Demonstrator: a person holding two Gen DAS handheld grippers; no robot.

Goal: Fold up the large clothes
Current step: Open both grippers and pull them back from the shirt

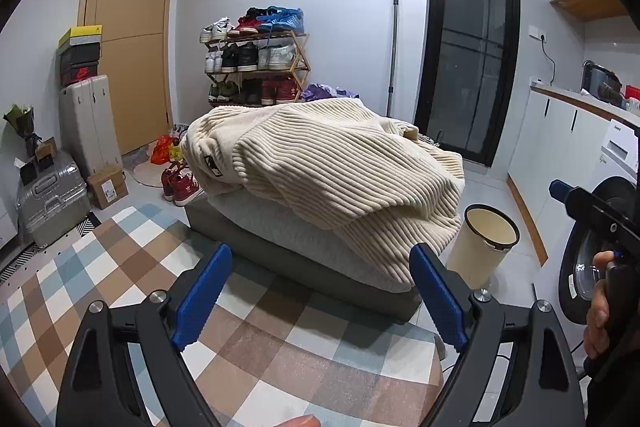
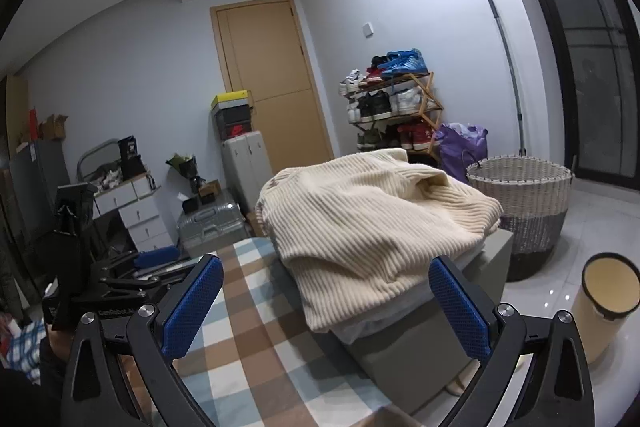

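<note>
Left gripper and right gripper, lower frame, fingers spread, empty. Cream ribbed garment, centre: judged bulky, soft, floppy; pinch a hem edge.

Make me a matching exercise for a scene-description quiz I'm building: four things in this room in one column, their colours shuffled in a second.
Things:
1. ribbed sweater
2. door
3. ottoman under the clothes
4. bag beside the shoe rack

Colours:
A. purple
B. grey
C. cream
D. tan wood

Pairs: 1-C, 2-D, 3-B, 4-A
</note>
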